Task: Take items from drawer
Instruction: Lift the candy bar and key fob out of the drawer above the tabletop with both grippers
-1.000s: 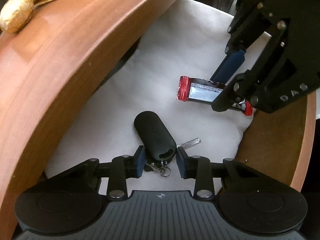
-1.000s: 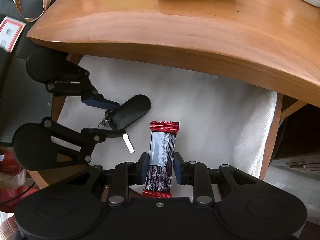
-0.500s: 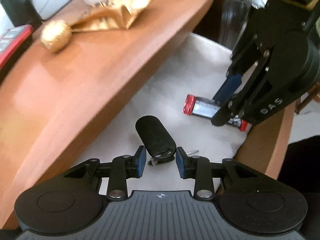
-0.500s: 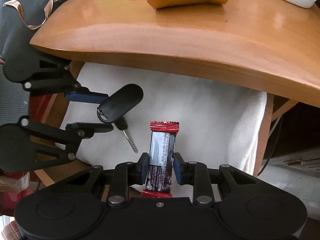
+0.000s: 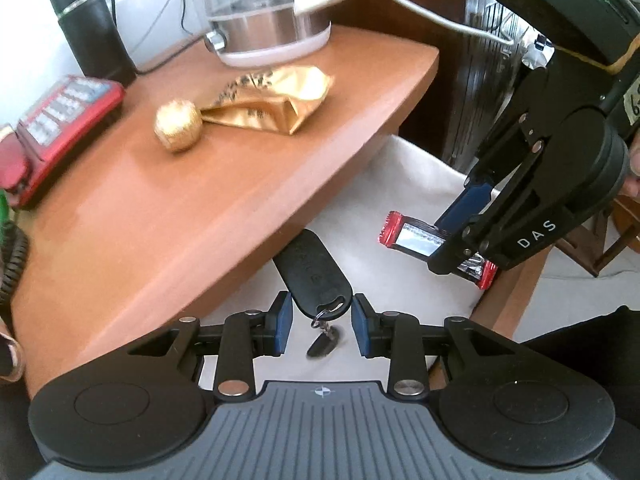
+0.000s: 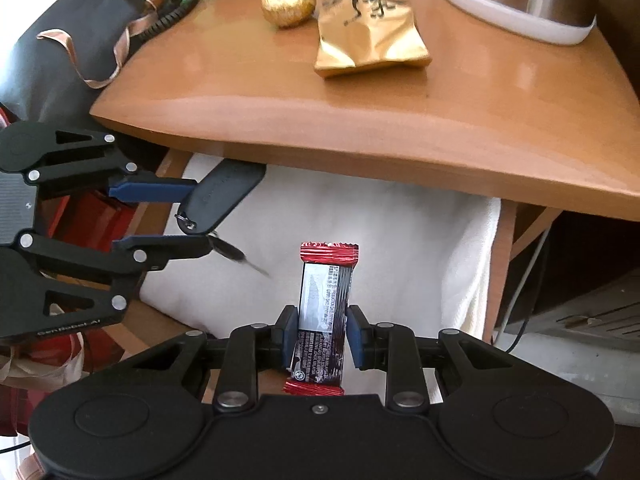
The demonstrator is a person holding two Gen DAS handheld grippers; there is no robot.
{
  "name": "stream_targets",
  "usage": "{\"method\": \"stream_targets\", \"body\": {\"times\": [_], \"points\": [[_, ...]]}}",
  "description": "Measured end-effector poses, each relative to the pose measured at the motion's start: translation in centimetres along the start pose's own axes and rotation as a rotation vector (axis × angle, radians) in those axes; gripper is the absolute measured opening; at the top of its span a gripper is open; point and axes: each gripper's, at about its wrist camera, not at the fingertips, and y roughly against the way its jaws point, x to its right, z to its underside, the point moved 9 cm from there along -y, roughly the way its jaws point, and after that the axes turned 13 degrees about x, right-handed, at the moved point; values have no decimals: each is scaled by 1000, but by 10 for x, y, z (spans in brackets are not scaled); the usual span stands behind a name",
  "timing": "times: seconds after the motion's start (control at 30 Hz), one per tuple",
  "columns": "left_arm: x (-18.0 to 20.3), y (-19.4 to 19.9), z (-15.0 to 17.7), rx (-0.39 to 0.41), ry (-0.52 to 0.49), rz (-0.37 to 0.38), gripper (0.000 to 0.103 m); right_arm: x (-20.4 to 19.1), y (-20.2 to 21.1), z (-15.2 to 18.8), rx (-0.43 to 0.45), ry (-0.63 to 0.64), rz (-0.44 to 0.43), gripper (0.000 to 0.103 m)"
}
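Tongs both loaded: left tongs [image 5: 321,322] pinching black key fob [image 5: 314,270], key dangling below; right tongs [image 6: 322,334] clamped on red snack bar [image 6: 323,316], both above white-lined drawer [image 6: 400,236] under tabletop [image 6: 360,104]

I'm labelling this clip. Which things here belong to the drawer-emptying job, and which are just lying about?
Part of the job:
- key fob, in the left claw
- snack bar, in the right claw
- drawer

Lying about on the desk:
- kettle
- gold pouch
- gold ball
- red phone
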Motion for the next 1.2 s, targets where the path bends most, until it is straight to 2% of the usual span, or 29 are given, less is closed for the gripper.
{"method": "stream_targets", "body": {"times": [0.27,0.63,1.2], "points": [[0,22,-12,37,36,-25,29,-3,23,-17,41,19,-4,25],[-10,57,-46,117,69,-73,29,-6,60,-34,123,28,0,25],[-74,58,-107,202,89,-205,29,10,62,-131,284,13,60,25]]}}
